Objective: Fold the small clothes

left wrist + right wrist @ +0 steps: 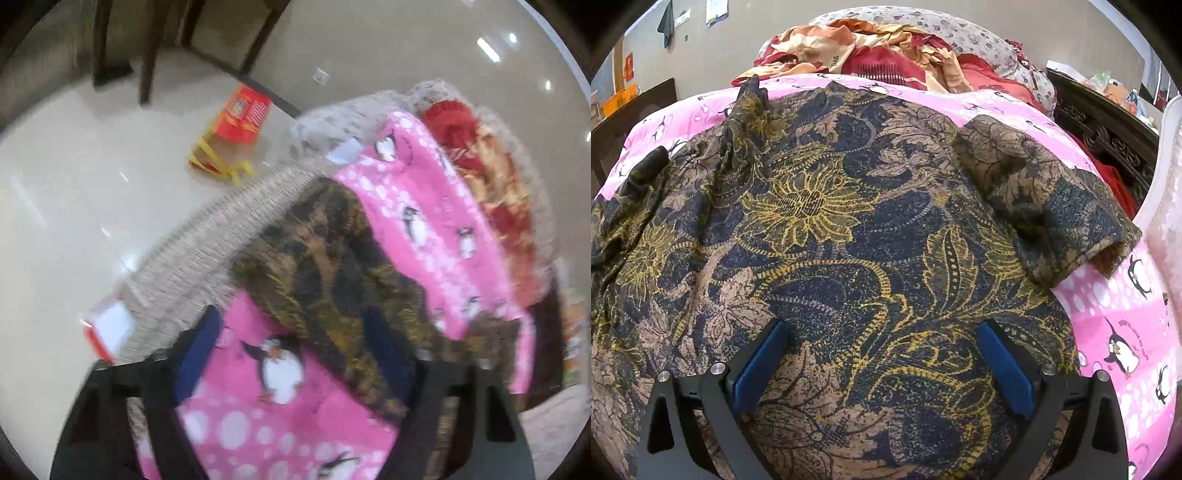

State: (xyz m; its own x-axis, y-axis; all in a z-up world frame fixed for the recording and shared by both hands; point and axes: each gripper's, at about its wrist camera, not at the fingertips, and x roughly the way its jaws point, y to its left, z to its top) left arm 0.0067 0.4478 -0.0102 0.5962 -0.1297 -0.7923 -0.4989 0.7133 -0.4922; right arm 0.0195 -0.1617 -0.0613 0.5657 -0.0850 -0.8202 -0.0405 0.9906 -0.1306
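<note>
A dark garment with a navy, tan and yellow floral print lies spread on a pink penguin-print sheet; one short sleeve sticks out to the right. My right gripper is open just above the garment's near part, its blue pads wide apart. In the blurred left wrist view the same garment lies on the pink sheet. My left gripper is open over the garment's edge and the sheet, holding nothing.
The mattress edge drops to a pale tiled floor with a red box and yellow straps and chair legs. A red-and-cream bedcover heap and pillow lie beyond the garment. A dark carved bed frame is right.
</note>
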